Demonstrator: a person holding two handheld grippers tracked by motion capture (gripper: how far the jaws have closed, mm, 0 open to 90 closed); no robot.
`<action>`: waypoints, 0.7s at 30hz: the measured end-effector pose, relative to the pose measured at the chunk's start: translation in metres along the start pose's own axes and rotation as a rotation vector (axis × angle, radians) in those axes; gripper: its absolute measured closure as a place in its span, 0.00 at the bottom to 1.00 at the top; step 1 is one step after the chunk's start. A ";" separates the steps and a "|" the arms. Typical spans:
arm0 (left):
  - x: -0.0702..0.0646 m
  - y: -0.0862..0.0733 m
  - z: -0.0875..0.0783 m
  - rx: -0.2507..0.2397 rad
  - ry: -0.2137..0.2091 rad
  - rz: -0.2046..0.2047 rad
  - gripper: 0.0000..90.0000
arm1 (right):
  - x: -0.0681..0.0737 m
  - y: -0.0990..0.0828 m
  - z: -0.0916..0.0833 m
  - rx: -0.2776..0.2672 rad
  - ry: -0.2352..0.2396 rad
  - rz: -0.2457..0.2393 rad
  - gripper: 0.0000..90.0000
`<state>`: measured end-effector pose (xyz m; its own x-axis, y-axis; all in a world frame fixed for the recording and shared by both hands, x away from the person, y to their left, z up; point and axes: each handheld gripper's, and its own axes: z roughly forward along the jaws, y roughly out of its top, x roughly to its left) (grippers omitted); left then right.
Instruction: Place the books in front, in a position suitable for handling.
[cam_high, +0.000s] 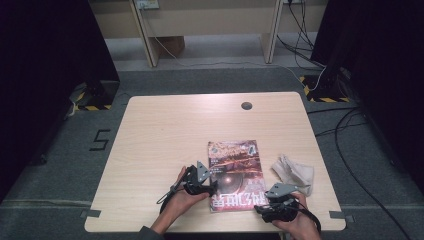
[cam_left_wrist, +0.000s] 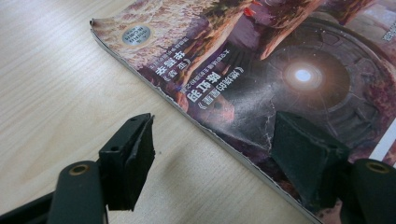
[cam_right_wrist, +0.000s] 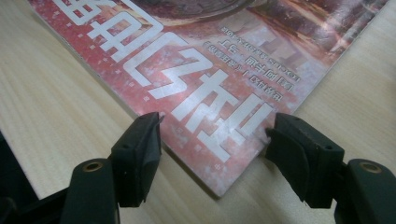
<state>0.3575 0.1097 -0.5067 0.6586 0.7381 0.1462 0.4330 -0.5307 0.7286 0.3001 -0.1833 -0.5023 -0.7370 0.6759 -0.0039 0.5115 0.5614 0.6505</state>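
Down at the lower left of centre in the high view, the left gripper (cam_high: 212, 186) rests in a person's left hand (cam_high: 181, 199), a grey three-cornered plate on its top and a thin cable looping off toward the frame's left. Its own view shows two matte black, wedge-shaped jaws spread wide: one stands over bare wood at the lower left of that frame, the other over the magazine's cover at the lower right, with the magazine's ragged page edge running between them. The table (cam_high: 165, 130) is pale wood laminate with fine straight grain, rectangular with rounded corners, and carries a small dark round hole (cam_high: 246, 106) near its far edge.

At lower centre lies the magazine (cam_high: 236, 172), flat and glossy, its cover a reddish-brown scene with a bright white disc (cam_left_wrist: 303, 75) and large white characters (cam_right_wrist: 205, 100) on a mottled red band; the small print is too fine to read.

Right of it sits a crumpled off-white cloth (cam_high: 295, 172), soft and folded, close beside the magazine.

At the lower right, the right gripper (cam_high: 260, 206) is held in the right hand (cam_high: 300, 225), which the frame's bottom edge cuts off. Its blocky black jaws stand apart, straddling the magazine's near corner (cam_right_wrist: 219, 184), gripping nothing.
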 end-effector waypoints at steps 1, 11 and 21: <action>-0.001 0.000 0.000 -0.001 -0.003 0.002 0.33 | 0.000 0.001 0.000 -0.005 -0.001 0.012 0.38; -0.009 -0.001 -0.010 0.043 -0.033 0.013 0.41 | -0.008 0.006 -0.001 0.007 -0.087 0.008 0.38; -0.025 -0.013 -0.028 0.056 -0.126 -0.024 0.47 | -0.038 0.029 0.019 0.004 -0.184 0.037 0.38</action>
<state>0.3181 0.1095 -0.5018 0.7181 0.6947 0.0415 0.4809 -0.5385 0.6920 0.3510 -0.1836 -0.4973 -0.6246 0.7717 -0.1196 0.5384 0.5365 0.6499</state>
